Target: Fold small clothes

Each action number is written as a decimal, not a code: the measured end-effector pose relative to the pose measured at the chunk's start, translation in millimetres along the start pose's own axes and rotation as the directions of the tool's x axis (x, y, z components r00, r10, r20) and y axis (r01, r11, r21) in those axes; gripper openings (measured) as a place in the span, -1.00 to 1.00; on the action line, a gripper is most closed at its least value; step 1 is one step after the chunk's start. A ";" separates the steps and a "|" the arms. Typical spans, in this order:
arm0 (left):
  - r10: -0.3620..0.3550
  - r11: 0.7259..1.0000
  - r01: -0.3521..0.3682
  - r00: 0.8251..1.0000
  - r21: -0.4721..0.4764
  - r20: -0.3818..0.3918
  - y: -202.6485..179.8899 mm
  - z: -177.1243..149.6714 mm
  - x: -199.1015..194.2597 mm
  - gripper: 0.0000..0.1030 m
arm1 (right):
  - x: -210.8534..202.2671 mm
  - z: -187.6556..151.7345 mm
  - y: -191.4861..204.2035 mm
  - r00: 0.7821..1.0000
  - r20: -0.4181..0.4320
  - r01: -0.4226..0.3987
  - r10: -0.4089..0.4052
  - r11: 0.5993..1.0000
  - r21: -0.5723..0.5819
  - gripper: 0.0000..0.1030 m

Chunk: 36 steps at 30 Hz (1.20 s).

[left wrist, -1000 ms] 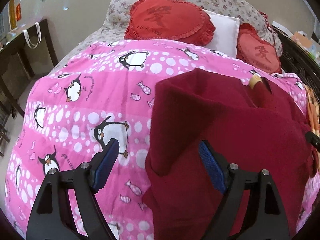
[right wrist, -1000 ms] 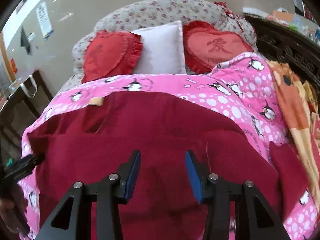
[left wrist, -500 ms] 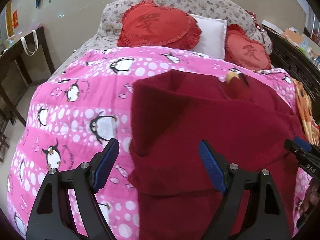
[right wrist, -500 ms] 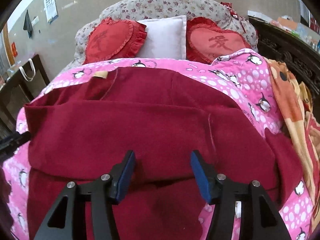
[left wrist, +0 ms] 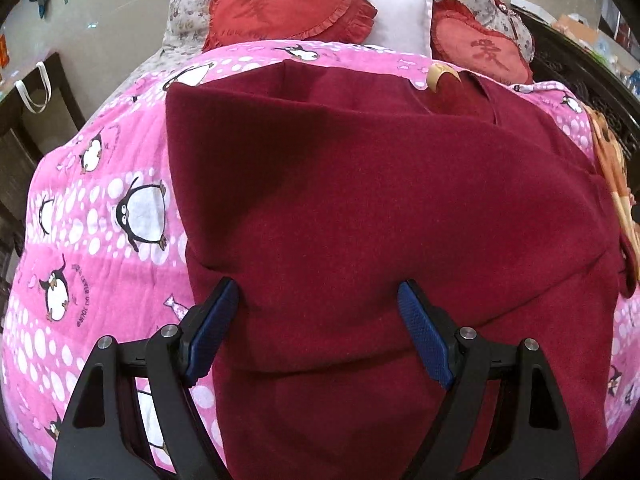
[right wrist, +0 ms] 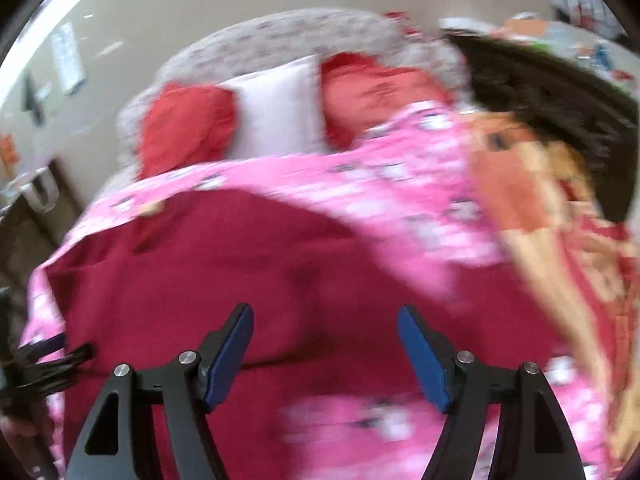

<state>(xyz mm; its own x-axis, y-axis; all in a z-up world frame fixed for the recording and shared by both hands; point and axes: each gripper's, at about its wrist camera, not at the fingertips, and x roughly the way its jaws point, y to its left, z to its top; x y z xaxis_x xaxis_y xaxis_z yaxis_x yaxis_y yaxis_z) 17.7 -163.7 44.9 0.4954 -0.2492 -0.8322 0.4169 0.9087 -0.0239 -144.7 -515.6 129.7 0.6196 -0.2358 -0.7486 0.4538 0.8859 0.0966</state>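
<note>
A dark red garment [left wrist: 380, 208] lies folded over on the pink penguin quilt [left wrist: 100, 216], with a tan label [left wrist: 438, 74] at its far edge. My left gripper [left wrist: 318, 312] stands open just above the garment's near left fold, its blue pads [left wrist: 214, 328] clear of the cloth. In the blurred right wrist view the same red garment [right wrist: 208, 280] fills the lower left. My right gripper [right wrist: 326, 334] hovers over its near right part with jaws opening and nothing pressed between them. The left gripper's black tips [right wrist: 48, 356] show at that view's left edge.
Two red heart cushions [left wrist: 280, 4] and a white pillow [left wrist: 400, 20] lean on the floral headboard. An orange patterned blanket [right wrist: 532, 200] lies along the right of the bed beside a dark carved frame [right wrist: 552, 96]. A dark side table [left wrist: 32, 104] with a white bag stands left.
The left gripper moved right, from the quilt's edge to over the garment. The right gripper's jaws widened and it swung right, blurring its view; more quilt shows beneath it.
</note>
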 end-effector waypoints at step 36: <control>-0.047 0.994 0.054 0.996 -0.099 0.072 33.9 3.5 -44.5 0.61 | -77.8 77.0 -50.7 0.993 0.079 -0.094 0.093 0.995 0.015 -0.83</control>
<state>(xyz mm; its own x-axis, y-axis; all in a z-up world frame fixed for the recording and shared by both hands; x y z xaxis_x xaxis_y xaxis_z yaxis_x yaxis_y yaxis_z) 12.5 -123.0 83.1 0.5284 -0.3154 -0.7882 0.3654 0.9225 -0.1241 -166.6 -572.9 233.6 0.7075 -0.1831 -0.6825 0.4025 0.8983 0.1763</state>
